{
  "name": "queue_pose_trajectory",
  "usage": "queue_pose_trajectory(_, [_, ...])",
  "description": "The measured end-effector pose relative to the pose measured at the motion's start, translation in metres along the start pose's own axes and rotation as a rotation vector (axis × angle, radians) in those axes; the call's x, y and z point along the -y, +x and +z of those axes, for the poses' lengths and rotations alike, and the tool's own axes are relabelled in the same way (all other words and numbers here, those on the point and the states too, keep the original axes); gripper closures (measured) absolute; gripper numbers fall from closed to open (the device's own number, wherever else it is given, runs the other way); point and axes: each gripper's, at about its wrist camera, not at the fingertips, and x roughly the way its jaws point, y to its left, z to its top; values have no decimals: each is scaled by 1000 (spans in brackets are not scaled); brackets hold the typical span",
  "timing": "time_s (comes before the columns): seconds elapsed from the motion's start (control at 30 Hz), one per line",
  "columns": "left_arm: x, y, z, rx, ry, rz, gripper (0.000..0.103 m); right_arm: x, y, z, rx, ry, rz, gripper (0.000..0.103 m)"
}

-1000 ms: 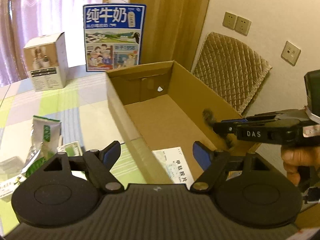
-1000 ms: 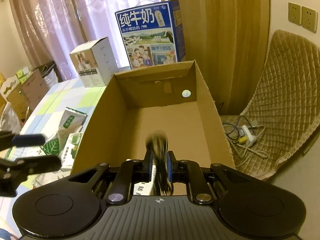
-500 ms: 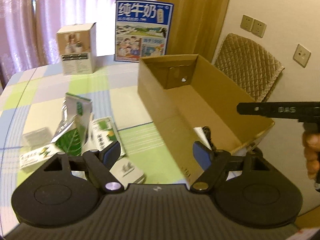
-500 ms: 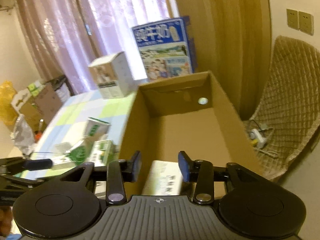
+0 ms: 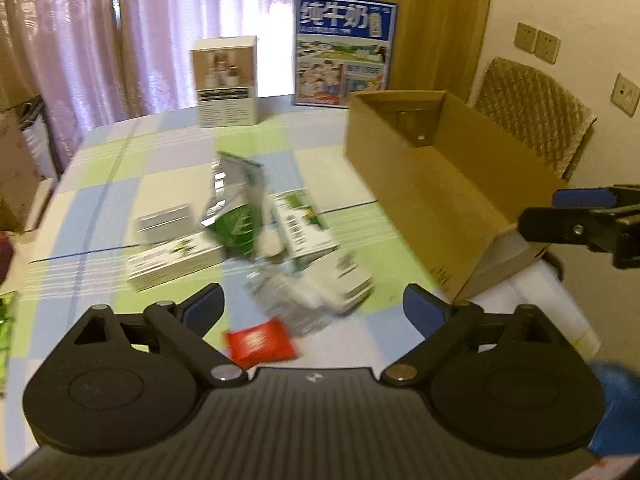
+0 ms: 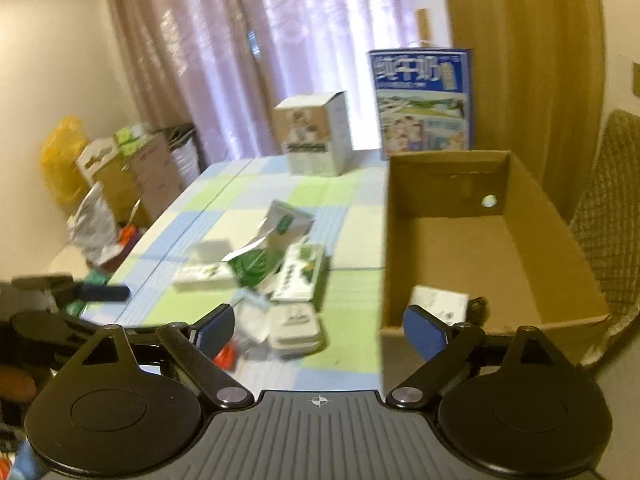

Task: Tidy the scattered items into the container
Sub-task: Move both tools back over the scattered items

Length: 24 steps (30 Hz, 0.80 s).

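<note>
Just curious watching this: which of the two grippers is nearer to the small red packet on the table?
Left. The left gripper hovers right over the small red packet, which shows between its open fingers. The right gripper sits farther off, toward the brown cardboard box.

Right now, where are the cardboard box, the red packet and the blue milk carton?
cardboard box (image 6: pixel 436 184): right wrist view, on its inner far wall.
red packet (image 5: pixel 260 341): left wrist view, on the middle of its top face.
blue milk carton (image 5: pixel 344 52): left wrist view, on its printed front.
</note>
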Motion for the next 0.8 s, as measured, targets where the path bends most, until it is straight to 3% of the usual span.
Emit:
queue_pose_trajectory(0.2, [-50,-24,-36,-24,-64,97,6,-28,12,-22,-53,-39,27,12])
queue_pose_trajectory(0.37, [-76,-30,-56,-53,-108,120,6,-44,28,-36,-98,-71,39,12])
queue_pose_trajectory(0.57, [-80,-21,-63,-72,-84,79,6,-51,43,-41,-138,-101,42,12])
queue_pose_trajectory(0.8, [-67,1,-64,-96,50,-32,6,-47,57,-38,-172,-84,50,12])
